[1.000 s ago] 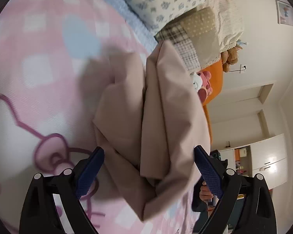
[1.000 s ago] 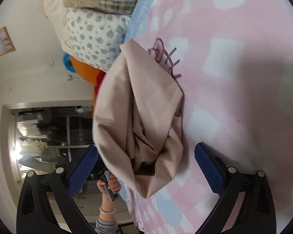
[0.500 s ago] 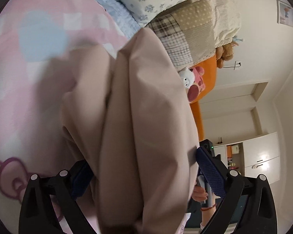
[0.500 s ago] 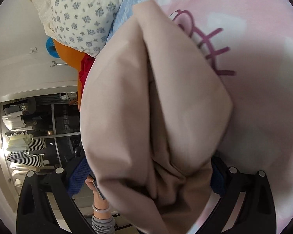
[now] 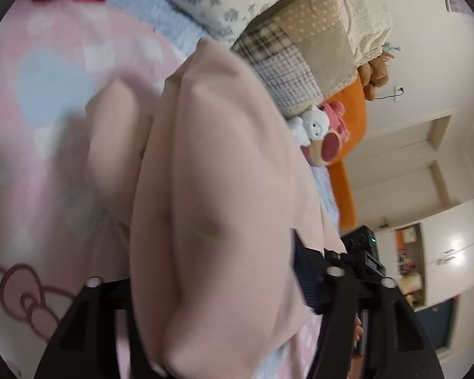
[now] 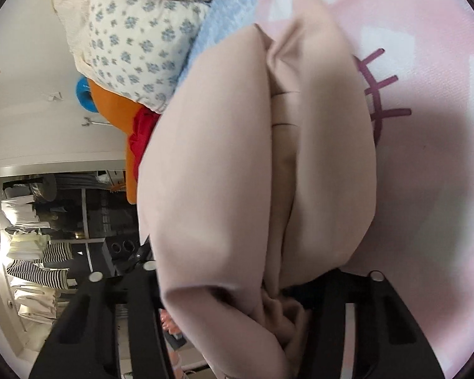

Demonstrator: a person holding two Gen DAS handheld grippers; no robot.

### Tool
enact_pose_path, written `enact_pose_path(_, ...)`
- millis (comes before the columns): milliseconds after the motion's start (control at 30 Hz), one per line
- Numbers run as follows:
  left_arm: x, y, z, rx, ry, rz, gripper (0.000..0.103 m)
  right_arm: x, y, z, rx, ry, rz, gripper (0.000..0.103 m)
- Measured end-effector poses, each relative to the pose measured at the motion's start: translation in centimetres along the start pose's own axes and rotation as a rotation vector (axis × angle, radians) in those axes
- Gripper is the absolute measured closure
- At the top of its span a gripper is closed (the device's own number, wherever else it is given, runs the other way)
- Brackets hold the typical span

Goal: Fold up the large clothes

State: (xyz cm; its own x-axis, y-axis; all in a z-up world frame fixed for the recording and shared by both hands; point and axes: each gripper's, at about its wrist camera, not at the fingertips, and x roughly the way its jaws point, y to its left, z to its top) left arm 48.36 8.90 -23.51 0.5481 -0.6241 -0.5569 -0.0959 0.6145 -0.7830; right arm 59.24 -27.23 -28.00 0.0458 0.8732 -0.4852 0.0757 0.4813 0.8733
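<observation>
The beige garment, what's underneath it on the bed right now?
Under the beige garment lies the pink checked blanket with a purple cartoon print. The bunched cloth covers most of that print and both grippers' fingertips, so whatever else is beneath stays hidden.

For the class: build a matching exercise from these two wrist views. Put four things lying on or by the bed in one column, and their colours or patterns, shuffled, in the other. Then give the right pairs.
Things:
1. garment bunched between the tongs
2. blanket on the bed
3. pillow
4. crumpled cloth beside the pillow

Colours or patterns:
A. red
B. white with small blue flowers
C. plain beige-pink
D. pink checks with a cartoon print

Pairs: 1-C, 2-D, 3-B, 4-A
</observation>
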Motion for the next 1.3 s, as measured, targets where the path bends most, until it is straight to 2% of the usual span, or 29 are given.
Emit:
enact_pose_path(67, -0.8, -1.8, -0.1, 0.035, -0.018, 0.012, 0.052, -0.6, 0.5, -0.4, -0.015, -0.007, 0.018, 0.058)
enact_pose_path(133, -1.9, -4.0, -0.2, 0.056, -0.041, -0.027, 0.053, -1.8, 0.9, -0.7, -0.008, -0.019, 0.08, 0.058)
enact_pose_path(233, -3.4, -9.2, -1.2, 0.165, -0.084, -0.062, 0.053, -5.9, 3.1, -1.8, -0.069, -0.061, 0.137, 0.058)
enact_pose_path(367, -4.0, -18.8, -3.6, 0.279, -0.106, -0.176, 0.053, -16.0, 5.9, -4.0, -0.169, -0.163, 0.176, 0.058)
enact_pose_path(467, -2.3, -26.4, -6.7, 0.358, -0.084, -0.243, 0.052, -25.9, 6.5, -7.1, -0.245, -0.269, 0.155, 0.058)
enact_pose_path(500, -1.2, -29.2, -8.3, 0.395, -0.067, -0.27, 0.052, -30.1, 5.9, -8.5, -0.256, -0.317, 0.145, 0.058)
enact_pose_path(600, 2.4, -35.1, -12.5, 0.462, -0.018, -0.35, 0.051, -38.8, 3.2, -11.6, -0.258, -0.422, 0.125, 0.058)
enact_pose_path(633, 4.8, -37.5, -14.6, 0.484, 0.014, -0.387, 0.051, -42.6, 1.5, -13.1, -0.25, -0.469, 0.109, 0.058)
enact_pose_path(700, 8.5, -40.3, -17.8, 0.508, 0.077, -0.426, 0.051, -47.2, -1.4, -15.5, -0.231, -0.529, 0.081, 0.057)
enact_pose_path(833, 15.5, -43.0, -23.6, 0.534, 0.182, -0.478, 0.051, -55.1, -8.8, -20.4, -0.179, -0.624, 0.001, 0.057)
enact_pose_path(967, 20.8, -42.9, -27.7, 0.528, 0.243, -0.488, 0.051, -58.2, -15.6, -22.2, -0.138, -0.656, -0.006, 0.056)
enact_pose_path(1100, 25.9, -40.7, -31.1, 0.519, 0.327, -0.466, 0.05, -57.4, -21.9, -23.0, -0.098, -0.645, -0.006, 0.055)
enact_pose_path(1133, 27.4, -39.7, -31.8, 0.515, 0.357, -0.444, 0.049, -55.8, -22.0, -22.7, -0.081, -0.639, -0.009, 0.054)
enact_pose_path(1200, 30.4, -37.1, -33.2, 0.471, 0.418, -0.396, 0.047, -54.8, -25.8, -22.4, -0.022, -0.606, -0.04, 0.051)
enact_pose_path(1233, 31.2, -35.8, -33.5, 0.448, 0.419, -0.404, 0.046, -53.8, -26.7, -22.3, 0.001, -0.596, -0.044, 0.047)
enact_pose_path(1300, 31.3, -33.8, -33.5, 0.402, 0.407, -0.468, 0.043, -52.9, -29.0, -22.5, 0.017, -0.591, 0.053, 0.045)
